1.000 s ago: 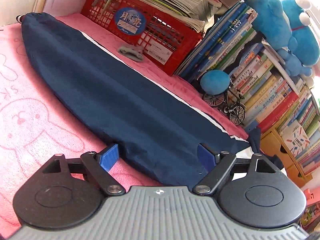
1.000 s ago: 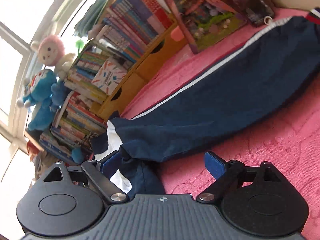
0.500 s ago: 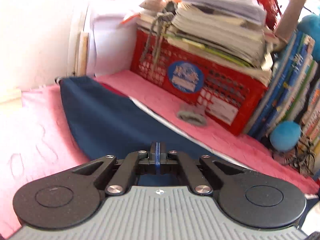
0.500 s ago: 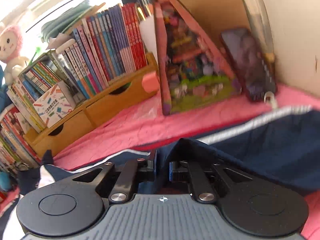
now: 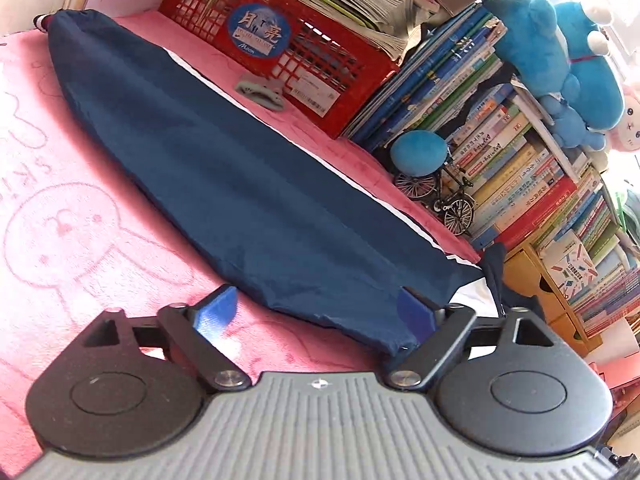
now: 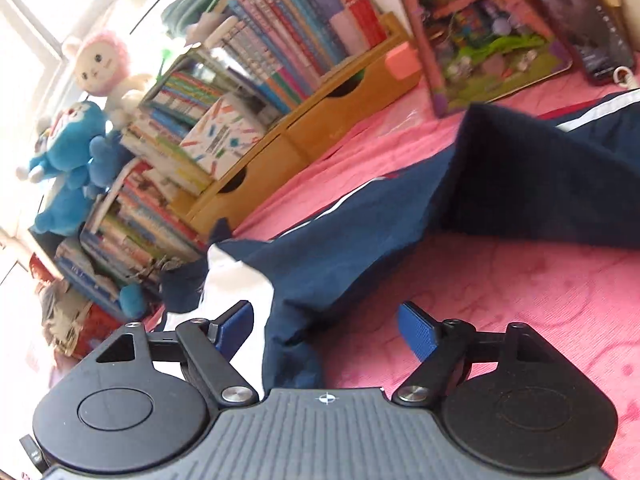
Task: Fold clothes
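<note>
Navy track pants [image 5: 224, 168], thin and smooth like windbreaker nylon, are laid out on a fuzzy pink towel [image 5: 60, 216] stamped with a bunny outline. In the left wrist view the leg is seen as one long, flat, tapered strip, with its long axis run diagonally from the gathered cuff at upper left down to the near end at lower right. A white stripe is visible along the far edge.

The left gripper [image 5: 316, 312] is spread wide, its jaws having just been opening; the near end of the fabric lies between the ribbed blue pads, but isn't pinched.

In the right wrist view the pants [image 6: 400, 224] are rumpled, with a flap stood up in a soft peak and white lining showing at the bunched end. The right gripper [image 6: 326, 330] is also parted, jaws just opened, and loose cloth is draped in the gap without being squeezed.

A red plastic lattice crate [image 5: 304, 36] stuffed with papers and slanted books [image 5: 492, 152] are lined up behind.
</note>
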Available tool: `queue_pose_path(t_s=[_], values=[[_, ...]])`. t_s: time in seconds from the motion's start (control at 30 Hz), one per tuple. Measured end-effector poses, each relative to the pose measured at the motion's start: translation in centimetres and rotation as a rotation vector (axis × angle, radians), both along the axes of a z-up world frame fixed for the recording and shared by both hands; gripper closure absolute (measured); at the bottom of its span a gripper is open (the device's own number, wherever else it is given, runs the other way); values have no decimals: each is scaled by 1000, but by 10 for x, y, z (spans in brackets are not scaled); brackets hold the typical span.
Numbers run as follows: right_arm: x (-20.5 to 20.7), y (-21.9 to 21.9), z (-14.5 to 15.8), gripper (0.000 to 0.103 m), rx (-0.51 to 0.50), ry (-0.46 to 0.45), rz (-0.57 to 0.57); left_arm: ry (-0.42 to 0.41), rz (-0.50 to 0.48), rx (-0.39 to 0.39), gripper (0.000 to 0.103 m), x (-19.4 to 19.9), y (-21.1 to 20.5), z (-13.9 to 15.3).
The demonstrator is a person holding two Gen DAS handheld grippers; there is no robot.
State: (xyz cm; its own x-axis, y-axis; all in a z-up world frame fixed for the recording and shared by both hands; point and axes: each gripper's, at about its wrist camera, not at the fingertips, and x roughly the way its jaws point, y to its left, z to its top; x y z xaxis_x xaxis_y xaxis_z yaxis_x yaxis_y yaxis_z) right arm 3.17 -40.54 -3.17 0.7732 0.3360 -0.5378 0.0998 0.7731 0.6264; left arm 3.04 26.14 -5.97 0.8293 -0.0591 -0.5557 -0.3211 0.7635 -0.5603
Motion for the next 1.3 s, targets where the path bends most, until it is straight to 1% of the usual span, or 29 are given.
queue_pose_path(t_s=[0.03,0.1,0.13,0.17,0.2,0.23,0.3,0.37,0.47,0.53,0.57,0.63,0.7,0.77,0.83,0.93,1.07,1.1,1.17,1.2,1.23,1.27,1.3], values=[[4,11,-2,19,-27,5,21,-11,39,11,0,5,-3,-1],[13,30,-6,19,-75,20,49,-27,128,39,0,17,-10,-3],[18,37,-8,18,-91,28,57,-22,166,59,0,23,-15,-3],[24,47,-11,18,-102,35,71,-5,192,84,0,28,-19,-2],[26,53,-11,16,-125,28,75,13,215,110,0,33,-24,-1],[29,60,-10,15,-149,20,77,39,211,121,0,36,-29,1],[32,69,-8,15,-186,11,88,64,135,78,0,31,-34,4],[31,74,-8,15,-208,7,102,67,67,11,0,14,-36,3],[29,72,-11,13,-199,-16,112,51,9,-96,0,-3,-32,-1],[28,72,-12,10,-195,-33,112,44,-4,-142,0,-4,-29,-3],[28,72,-13,10,-193,-42,112,38,3,-132,0,0,-30,-3],[28,77,-13,7,-223,-48,114,26,21,-102,0,9,-34,-3],[28,83,-12,5,-256,-53,118,26,36,-30,0,19,-42,-1],[28,88,-12,4,-291,-55,125,42,49,62,0,31,-54,1],[28,93,-12,3,-326,-57,132,55,50,129,0,37,-62,1],[28,93,-13,2,-329,-60,135,62,41,198,1,43,-69,0],[28,94,-14,1,-331,-65,135,67,37,255,4,46,-72,-1],[28,95,-14,1,-333,-65,135,68,41,266,8,47,-72,-1],[29,97,-13,0,-344,-65,138,69,65,292,23,46,-73,-1],[29,98,-13,0,-353,-64,140,70,80,302,41,45,-72,-1],[31,99,-13,0,-365,-61,142,75,102,313,56,44,-71,-1],[33,100,-13,0,-377,-59,145,81,124,320,62,45,-69,-1],[34,101,-12,0,-389,-56,147,84,135,320,73,47,-65,-1]])
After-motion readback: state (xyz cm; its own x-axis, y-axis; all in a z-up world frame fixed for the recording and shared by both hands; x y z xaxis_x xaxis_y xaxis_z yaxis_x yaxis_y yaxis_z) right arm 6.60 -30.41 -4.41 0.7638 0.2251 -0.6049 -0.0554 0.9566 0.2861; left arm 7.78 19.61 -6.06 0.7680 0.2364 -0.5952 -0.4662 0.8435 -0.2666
